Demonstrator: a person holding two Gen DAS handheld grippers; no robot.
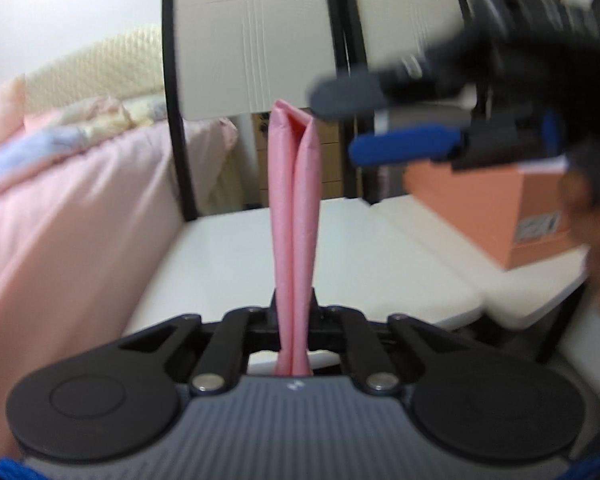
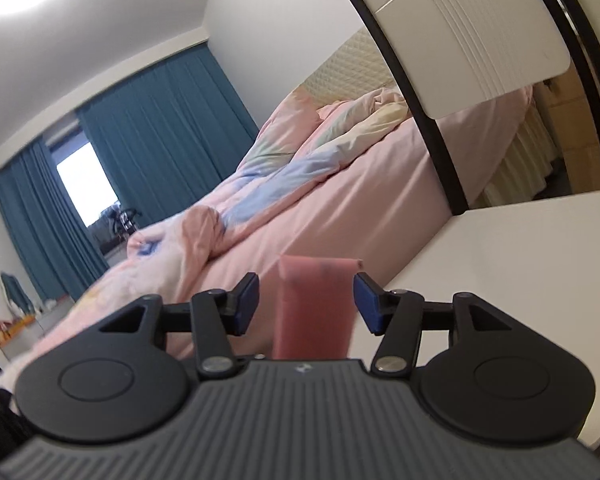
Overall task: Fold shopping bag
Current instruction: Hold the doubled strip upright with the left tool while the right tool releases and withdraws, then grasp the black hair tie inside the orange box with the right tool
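**A:** Bag status? Where's the pink shopping bag (image 1: 294,208) sitting right now?

**B:** Folded into a narrow strip, standing up out of the left gripper (image 1: 294,320), whose jaws are squeezed tight on its lower end. It's up over the white table (image 1: 220,248).

**A:** And the right gripper (image 2: 306,302)?

**B:** About half open. The strip's end sits between the blue pads (image 2: 366,300), with a gap on both sides, so no grip. It's blurry though, so take the gap as probable.

**A:** Background?

**B:** White chair (image 1: 252,48), pink bed (image 2: 340,168), orange box (image 1: 500,216).
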